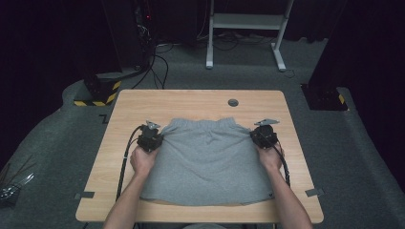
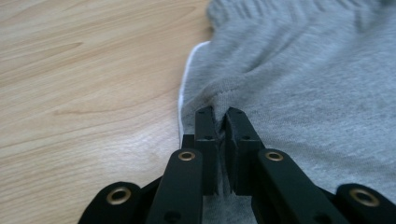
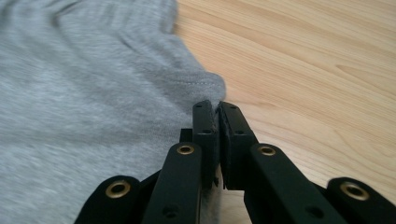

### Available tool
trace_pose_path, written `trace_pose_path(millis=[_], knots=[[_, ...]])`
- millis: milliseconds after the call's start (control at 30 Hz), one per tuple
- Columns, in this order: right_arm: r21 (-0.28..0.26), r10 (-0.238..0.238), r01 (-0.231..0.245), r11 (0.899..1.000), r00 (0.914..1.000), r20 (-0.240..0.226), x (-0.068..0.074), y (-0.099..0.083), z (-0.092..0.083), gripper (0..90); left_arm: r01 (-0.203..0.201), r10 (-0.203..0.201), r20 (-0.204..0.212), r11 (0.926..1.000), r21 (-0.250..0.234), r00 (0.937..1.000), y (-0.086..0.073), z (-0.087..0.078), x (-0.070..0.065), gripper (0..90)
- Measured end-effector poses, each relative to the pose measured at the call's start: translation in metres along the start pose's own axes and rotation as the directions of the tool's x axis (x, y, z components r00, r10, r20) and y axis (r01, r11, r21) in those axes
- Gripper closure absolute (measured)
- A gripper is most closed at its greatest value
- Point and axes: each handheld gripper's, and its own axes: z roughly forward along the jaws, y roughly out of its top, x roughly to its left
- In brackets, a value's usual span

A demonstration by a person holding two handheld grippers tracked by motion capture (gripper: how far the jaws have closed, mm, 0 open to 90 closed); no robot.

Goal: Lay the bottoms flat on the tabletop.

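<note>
High view: grey shorts (image 1: 207, 160) lie flat across the wooden table (image 1: 200, 100), waistband at the far edge. The left gripper (image 1: 154, 132) pinches the left side seam, the right gripper (image 1: 261, 132) the right, both jaws clamped on fabric near the waistband.
</note>
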Motion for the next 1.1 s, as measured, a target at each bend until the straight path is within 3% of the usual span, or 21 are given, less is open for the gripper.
trace_pose_path(millis=[67, 167, 300, 367, 433, 467, 567, 667, 700, 767, 833, 900, 1100], knots=[[0.007, 0.005, -0.005, 1.0, 0.9999, 0.01, -0.006, -0.002, 0.003, 86.1, -0.01, 0.01, -0.007, 0.9997, 0.022, 0.9999, 0.002, 0.005, 0.0, 83.9], [0.038, 0.032, -0.032, 0.999, 0.9995, 0.008, -0.009, -0.005, 0.01, 83.6, -0.009, 0.009, -0.008, 0.9999, 0.013, 0.9999, 0.009, 0.007, -0.004, 80.3], [0.011, 0.044, -0.044, 0.999, 0.9989, -0.014, -0.005, -0.004, -0.001, 63.5, -0.009, 0.009, -0.024, 0.9999, 0.012, 0.9997, 0.008, 0.0, -0.011, 57.9], [-0.035, 0.031, -0.032, 0.999, 0.9988, -0.039, 0.003, -0.004, -0.013, 61.4, -0.008, 0.008, -0.008, 0.9997, -0.024, 0.9999, 0.004, -0.009, -0.017, 52.7], [-0.058, -0.009, 0.003, 0.998, 0.9958, -0.091, 0.016, -0.007, -0.022, 61.0, -0.033, 0.034, 0.025, 0.9987, -0.038, 0.9991, -0.001, -0.017, -0.027, 48.7], [-0.054, -0.038, 0.031, 0.998, 0.9927, -0.115, 0.024, -0.01, -0.024, 60.7, -0.054, 0.056, 0.037, 0.9977, -0.039, 0.9977, -0.004, -0.021, -0.032, 46.9], [-0.028, -0.058, 0.054, 0.998, 0.9787, -0.197, 0.045, -0.024, -0.027, 58.6, -0.1, 0.104, 0.071, 0.9938, -0.048, 0.9921, -0.02, -0.033, -0.049, 42.5], [-0.01, -0.065, 0.065, 0.998, 0.9711, -0.23, 0.063, -0.042, -0.028, 56.6, -0.134, 0.137, 0.113, 0.9905, -0.028, 0.9841, -0.042, -0.039, -0.065, 41.3], [0.001, -0.078, 0.081, 0.997, 0.9703, -0.229, 0.069, -0.048, -0.028, 54.4, -0.139, 0.141, 0.126, 0.9901, -0.024, 0.982, -0.049, -0.04, -0.069, 41.3], [-0.036, -0.129, 0.124, 0.992, 0.9729, -0.192, 0.078, -0.059, -0.035, 54.2, -0.121, 0.128, 0.146, 0.9913, -0.051, 0.981, -0.061, -0.047, -0.075, 41.4], [-0.039, -0.147, 0.142, 0.989, 0.9694, -0.197, 0.084, -0.065, -0.042, 53.9, -0.107, 0.117, 0.153, 0.9913, -0.078, 0.9813, -0.071, -0.053, -0.08, 40.0], [-0.046, -0.153, 0.147, 0.988, 0.9678, -0.2, 0.086, -0.071, -0.048, 53.2, -0.116, 0.13, 0.144, 0.9882, -0.1, 0.981, -0.077, -0.057, -0.086, 38.8], [-0.071, -0.147, 0.135, 0.988, 0.9668, -0.209, 0.083, -0.07, -0.041, 49.4, -0.095, 0.108, 0.139, 0.9909, -0.095, 0.9844, -0.07, -0.049, -0.084, 38.5]])
